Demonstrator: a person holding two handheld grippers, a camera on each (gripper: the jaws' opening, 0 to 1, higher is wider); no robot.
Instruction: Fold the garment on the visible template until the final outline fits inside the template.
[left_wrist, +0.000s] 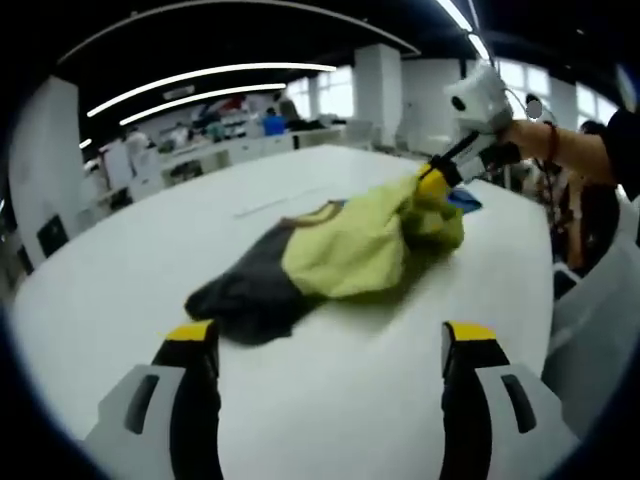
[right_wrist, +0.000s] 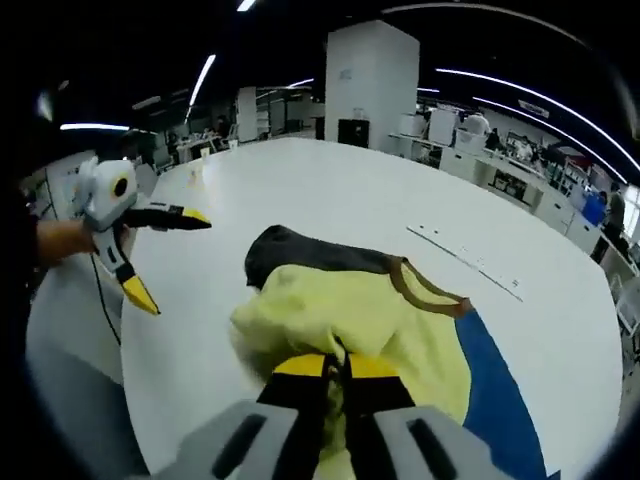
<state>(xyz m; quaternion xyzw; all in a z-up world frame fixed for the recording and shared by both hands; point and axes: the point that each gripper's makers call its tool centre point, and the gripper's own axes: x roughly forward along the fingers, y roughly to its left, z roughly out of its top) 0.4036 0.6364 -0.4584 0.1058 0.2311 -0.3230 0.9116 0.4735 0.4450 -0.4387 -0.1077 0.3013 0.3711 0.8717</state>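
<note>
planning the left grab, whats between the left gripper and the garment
Bare white table. In the left gripper view, the open left gripper hangs short of the garment, with nothing between them.

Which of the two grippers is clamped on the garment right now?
The right gripper, jaws shut on the yellow garment at its edge. The left gripper hangs open, apart from the cloth.

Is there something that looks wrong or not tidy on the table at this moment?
Yes. The garment lies bunched in a crumpled heap on the white table, not flat. The right gripper pinches its yellow fabric; the left gripper is open, apart from it. A blue patch shows underneath.
</note>
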